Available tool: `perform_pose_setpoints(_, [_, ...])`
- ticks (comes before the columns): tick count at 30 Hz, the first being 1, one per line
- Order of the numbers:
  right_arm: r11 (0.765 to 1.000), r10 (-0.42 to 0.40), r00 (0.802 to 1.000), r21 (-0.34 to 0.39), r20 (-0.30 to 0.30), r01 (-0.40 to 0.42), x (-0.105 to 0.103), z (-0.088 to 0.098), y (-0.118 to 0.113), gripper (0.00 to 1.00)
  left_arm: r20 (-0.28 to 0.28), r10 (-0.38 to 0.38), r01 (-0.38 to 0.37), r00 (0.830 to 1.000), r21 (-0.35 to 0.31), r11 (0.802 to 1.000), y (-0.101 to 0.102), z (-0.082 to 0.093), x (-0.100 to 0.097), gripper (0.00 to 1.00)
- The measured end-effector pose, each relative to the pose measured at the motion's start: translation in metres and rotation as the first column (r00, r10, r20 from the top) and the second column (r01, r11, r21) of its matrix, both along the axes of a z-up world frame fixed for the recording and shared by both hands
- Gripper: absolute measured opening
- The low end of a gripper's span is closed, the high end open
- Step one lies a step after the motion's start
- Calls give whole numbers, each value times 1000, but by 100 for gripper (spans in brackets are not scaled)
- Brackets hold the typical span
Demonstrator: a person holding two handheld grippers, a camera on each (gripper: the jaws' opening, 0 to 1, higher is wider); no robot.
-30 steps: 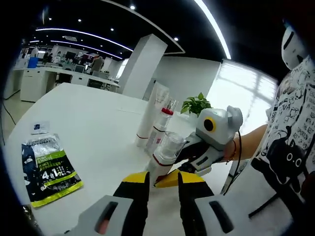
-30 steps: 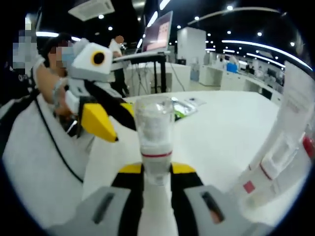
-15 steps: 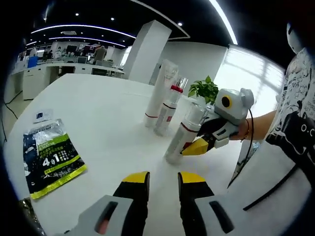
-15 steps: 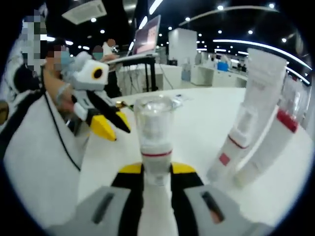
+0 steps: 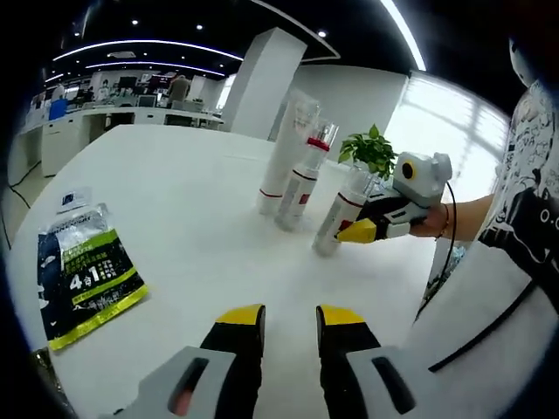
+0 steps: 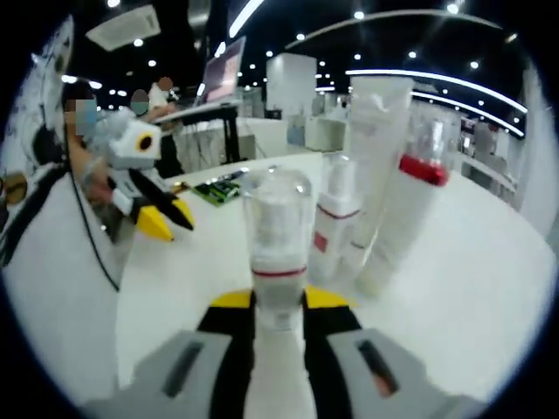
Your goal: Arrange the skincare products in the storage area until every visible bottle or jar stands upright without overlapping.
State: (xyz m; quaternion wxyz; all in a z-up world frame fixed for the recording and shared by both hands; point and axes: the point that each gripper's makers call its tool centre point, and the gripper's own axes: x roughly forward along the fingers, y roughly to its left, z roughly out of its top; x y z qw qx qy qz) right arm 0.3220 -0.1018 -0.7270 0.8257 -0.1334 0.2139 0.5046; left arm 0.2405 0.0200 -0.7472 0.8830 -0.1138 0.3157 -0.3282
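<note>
My right gripper (image 6: 278, 301) is shut on a white bottle (image 6: 278, 229) with a clear cap and a thin red band. That bottle (image 5: 337, 223) stands almost upright on the white table (image 5: 183, 209), with the right gripper (image 5: 370, 229) holding it from the right. Just left of it stand a tall white tube (image 5: 285, 155) and a red-capped white bottle (image 5: 301, 182). In the right gripper view the tube (image 6: 379, 148), the red-capped bottle (image 6: 403, 218) and a smaller bottle (image 6: 335, 225) stand close behind the held one. My left gripper (image 5: 290, 321) is open, near the table's front, and holds nothing.
A black and green sachet (image 5: 79, 284) lies flat at the left, a small card (image 5: 73, 201) beyond it. A potted plant (image 5: 371, 150) stands behind the bottles. A person's hand and patterned shirt (image 5: 524, 236) are at the right. The left gripper (image 6: 153, 214) shows far left.
The right gripper has carried the clear-capped bottle away from the left gripper, raised it from a slant to nearly upright and brought it beside the standing tube and bottles. The left gripper has pulled back.
</note>
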Motion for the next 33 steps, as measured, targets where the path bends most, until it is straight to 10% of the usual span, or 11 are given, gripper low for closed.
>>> perform_pose_setpoints(33, [987, -157, 987, -20, 14, 157, 44, -4, -22, 19, 23, -104, 102, 994, 66, 993, -26, 3, 32, 24])
